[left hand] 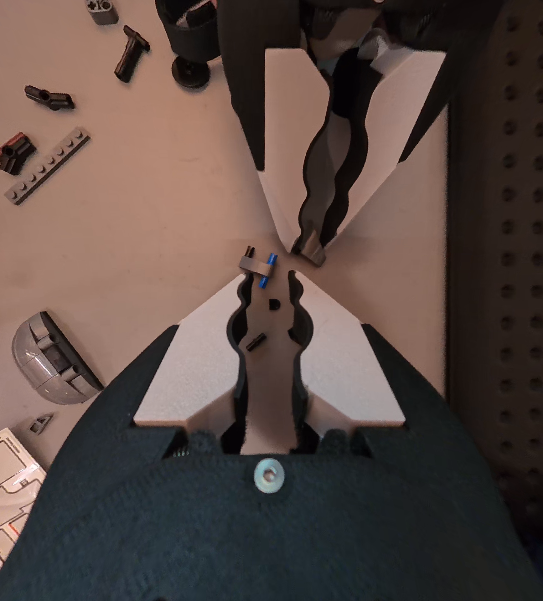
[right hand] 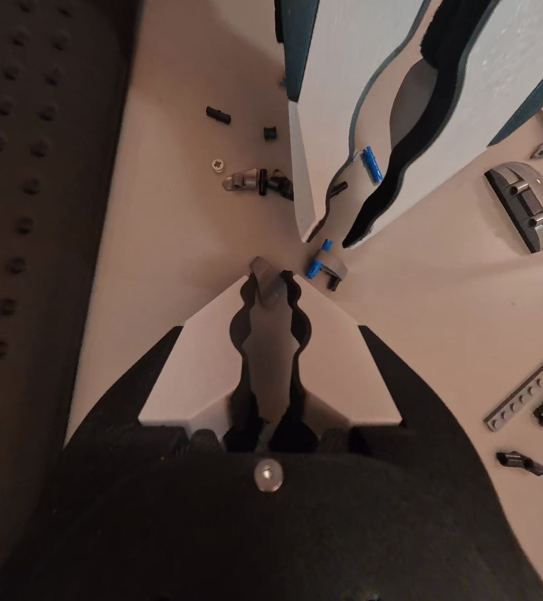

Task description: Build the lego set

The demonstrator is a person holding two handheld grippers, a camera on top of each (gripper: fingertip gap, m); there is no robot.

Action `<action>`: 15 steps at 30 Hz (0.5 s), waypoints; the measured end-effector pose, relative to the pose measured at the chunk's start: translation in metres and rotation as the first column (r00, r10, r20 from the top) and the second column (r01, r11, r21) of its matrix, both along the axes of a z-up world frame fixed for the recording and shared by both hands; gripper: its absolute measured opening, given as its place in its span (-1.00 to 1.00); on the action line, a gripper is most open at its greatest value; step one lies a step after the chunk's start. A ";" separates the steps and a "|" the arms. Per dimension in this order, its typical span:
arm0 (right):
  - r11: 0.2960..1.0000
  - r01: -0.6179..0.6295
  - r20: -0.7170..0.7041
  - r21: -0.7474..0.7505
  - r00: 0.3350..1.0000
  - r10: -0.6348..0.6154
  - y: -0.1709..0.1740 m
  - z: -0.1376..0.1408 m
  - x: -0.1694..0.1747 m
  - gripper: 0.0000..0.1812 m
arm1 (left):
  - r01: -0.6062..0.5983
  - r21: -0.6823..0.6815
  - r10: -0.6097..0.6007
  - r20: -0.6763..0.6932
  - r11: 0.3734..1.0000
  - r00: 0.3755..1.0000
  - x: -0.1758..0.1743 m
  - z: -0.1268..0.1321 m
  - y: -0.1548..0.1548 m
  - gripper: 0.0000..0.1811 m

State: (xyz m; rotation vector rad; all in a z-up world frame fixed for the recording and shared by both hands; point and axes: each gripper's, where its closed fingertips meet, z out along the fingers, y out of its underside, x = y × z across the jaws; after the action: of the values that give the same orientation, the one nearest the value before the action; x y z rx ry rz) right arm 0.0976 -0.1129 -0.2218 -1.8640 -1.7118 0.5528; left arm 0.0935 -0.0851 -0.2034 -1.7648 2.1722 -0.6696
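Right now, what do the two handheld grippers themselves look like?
The left gripper has a dark teal textured body, the right gripper a black one. Both carry pale wedge-shaped fingers with wavy black inner edges and a silver screw centred on the body. No cables or sleeves show.

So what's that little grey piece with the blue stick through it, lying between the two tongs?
The small grey piece looks like smooth plastic, short and flat with a slight curve. A blue pin runs crosswise through one end and sticks out on both sides; a black pin sits at the other end. It lies on the pale table, just off the tips of the open left tongs. Nothing grips it.
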 end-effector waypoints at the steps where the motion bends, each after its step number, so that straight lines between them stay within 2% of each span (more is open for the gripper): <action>1: 1.000 0.001 0.002 0.001 1.000 -0.001 0.001 0.000 0.001 -0.80 | -0.001 -0.001 0.001 0.004 1.000 1.000 0.001 0.000 0.000 -0.77; 15: 0.998 0.054 0.002 0.016 0.999 -0.054 0.015 -0.001 0.014 -0.80 | 0.032 0.011 -0.032 -0.014 0.999 0.999 0.005 -0.012 -0.004 -0.75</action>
State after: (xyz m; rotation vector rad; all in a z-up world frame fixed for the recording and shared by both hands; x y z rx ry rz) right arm 0.1118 -0.0974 -0.2226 -1.8938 -1.6576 0.5144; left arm 0.0981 -0.0889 -0.2155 -1.7377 2.2129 -0.6533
